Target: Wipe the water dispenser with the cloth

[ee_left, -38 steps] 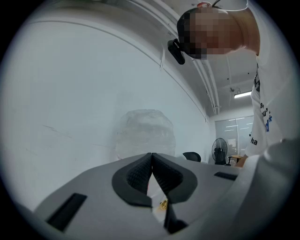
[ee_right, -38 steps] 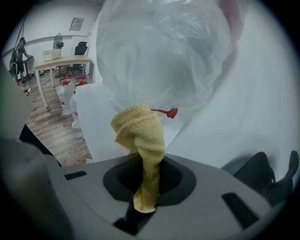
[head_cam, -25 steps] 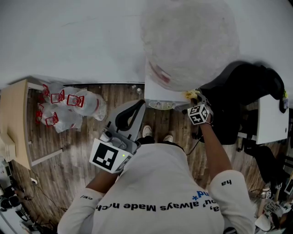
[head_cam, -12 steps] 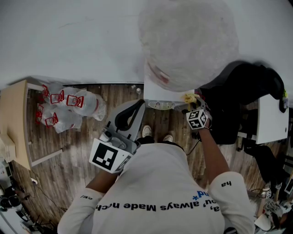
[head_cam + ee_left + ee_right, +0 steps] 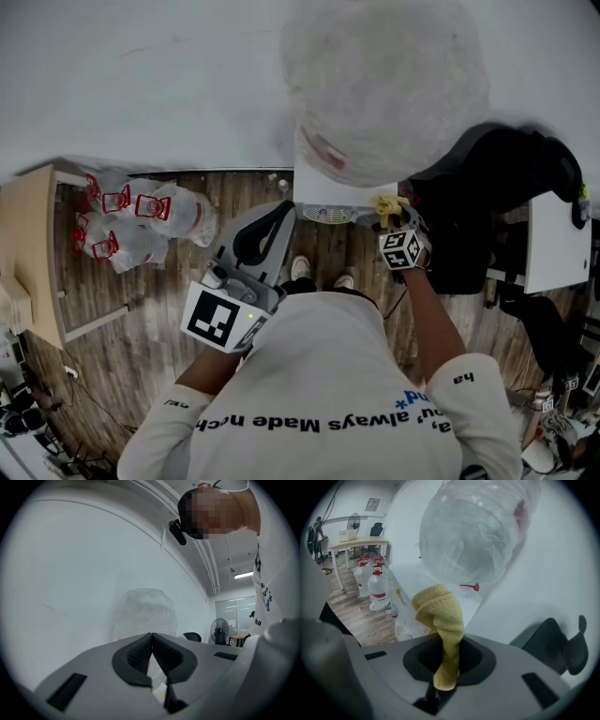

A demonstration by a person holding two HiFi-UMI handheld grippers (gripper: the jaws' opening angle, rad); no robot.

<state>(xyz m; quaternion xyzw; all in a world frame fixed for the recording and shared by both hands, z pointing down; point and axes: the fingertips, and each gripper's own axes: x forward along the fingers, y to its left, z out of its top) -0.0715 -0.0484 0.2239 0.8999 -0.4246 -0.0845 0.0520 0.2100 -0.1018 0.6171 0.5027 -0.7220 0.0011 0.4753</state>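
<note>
- Right gripper (image 5: 447,660) is being clamped on the cloth (image 5: 440,609), at the near right corner of the dispenser (image 5: 323,192), under the bottle (image 5: 384,84).
- Left gripper (image 5: 152,651) is being held near and left of it, jaws together, empty.

Right gripper (image 5: 387,215) with yellow cloth (image 5: 384,202) shifts slightly left along front top edge of water dispenser (image 5: 328,192), marker cube lower. Left gripper (image 5: 281,215) drifts marginally left, away from dispenser.
</note>
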